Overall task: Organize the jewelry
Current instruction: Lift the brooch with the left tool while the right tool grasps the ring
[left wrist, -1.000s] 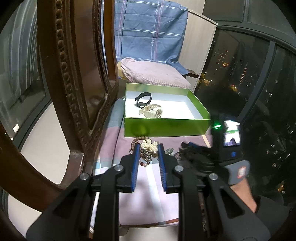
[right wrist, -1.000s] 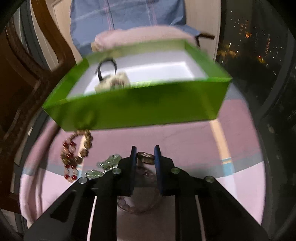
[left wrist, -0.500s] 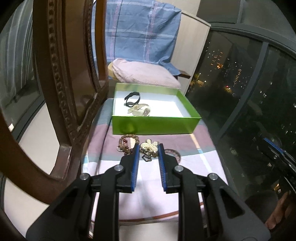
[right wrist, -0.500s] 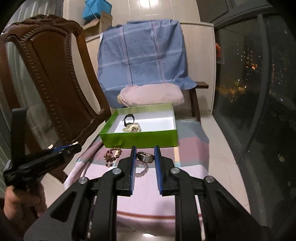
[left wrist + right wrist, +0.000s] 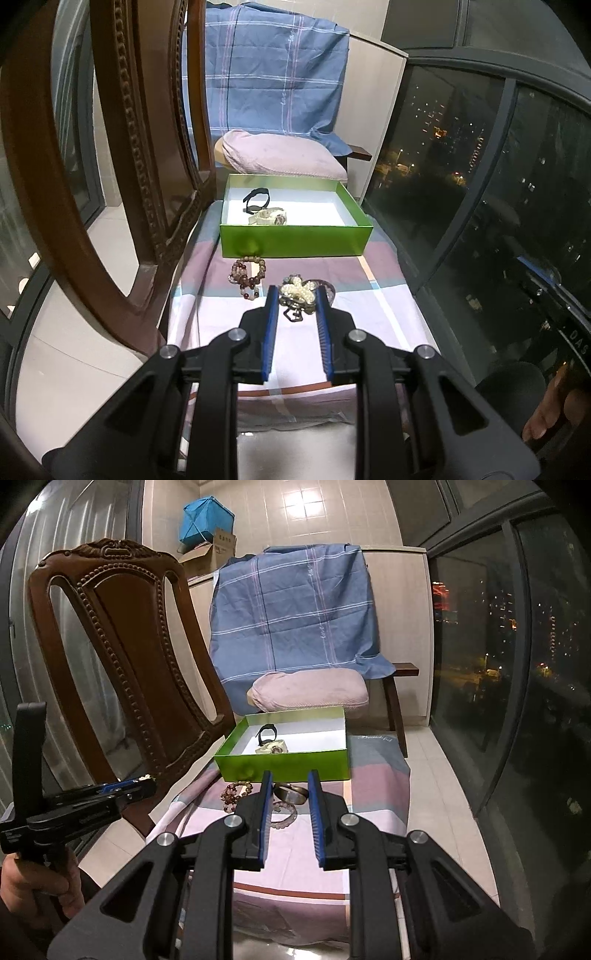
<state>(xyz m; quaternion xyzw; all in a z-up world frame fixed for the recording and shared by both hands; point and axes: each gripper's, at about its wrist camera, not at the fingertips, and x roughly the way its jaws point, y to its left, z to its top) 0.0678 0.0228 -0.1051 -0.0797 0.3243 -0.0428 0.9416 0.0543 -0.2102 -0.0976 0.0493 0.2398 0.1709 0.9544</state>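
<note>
A green box (image 5: 295, 242) with a white inside stands on the cloth-covered seat and holds a black band (image 5: 257, 199) and a pale watch (image 5: 269, 218). It also shows in the right wrist view (image 5: 284, 765). My left gripper (image 5: 296, 295) is shut on a pearl brooch (image 5: 297, 295), held above the cloth. My right gripper (image 5: 289, 792) is shut on a metal bangle (image 5: 291, 793), lifted well back from the box. A brown bead bracelet (image 5: 248, 271) lies in front of the box, and a pink bead bracelet (image 5: 284, 814) lies on the cloth.
A carved wooden chair back (image 5: 122, 657) rises at the left. A pink cushion (image 5: 310, 692) and a blue plaid cloth (image 5: 295, 605) sit behind the box. Dark window glass (image 5: 517, 664) runs along the right. The striped pink cloth (image 5: 295, 354) covers the seat.
Both grippers have lifted and pulled back from the box, each still holding its piece. The right gripper rose far higher, from just above the cloth.
</note>
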